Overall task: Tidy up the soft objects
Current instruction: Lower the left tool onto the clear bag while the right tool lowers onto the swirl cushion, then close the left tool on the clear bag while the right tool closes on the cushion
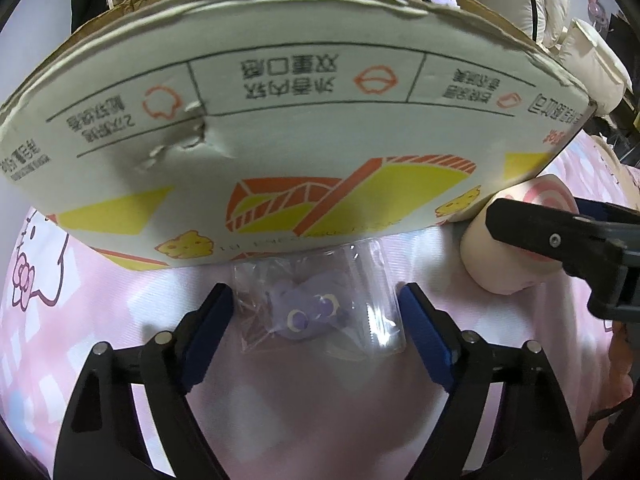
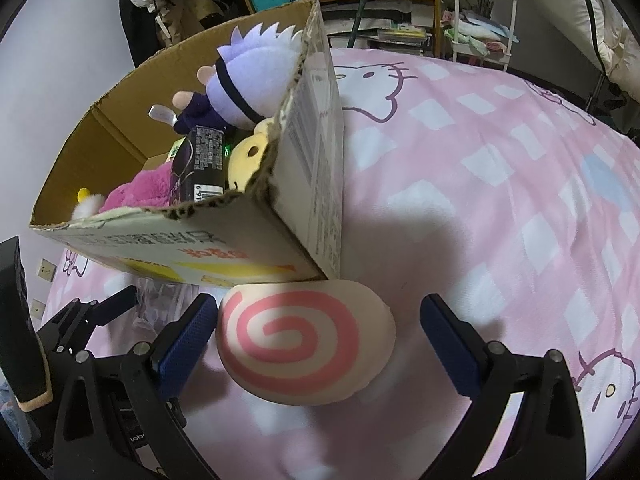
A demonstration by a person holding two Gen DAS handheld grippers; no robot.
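A small purple plush in a clear plastic bag (image 1: 316,312) lies on the pink bedspread against the cardboard box (image 1: 280,120). My left gripper (image 1: 316,332) is open, its blue pads on either side of the bag. A cream roll-shaped plush with a pink spiral (image 2: 300,344) lies by the box corner (image 2: 320,216); it also shows in the left wrist view (image 1: 520,240). My right gripper (image 2: 316,344) is open around it, the left pad close to it, the right pad apart. The box holds several plush toys, among them a lilac-haired doll (image 2: 256,76).
The pink Hello Kitty bedspread (image 2: 500,184) stretches to the right. Shelves and a white cart (image 2: 480,12) stand behind the bed. My left gripper appears at the left edge of the right wrist view (image 2: 80,328).
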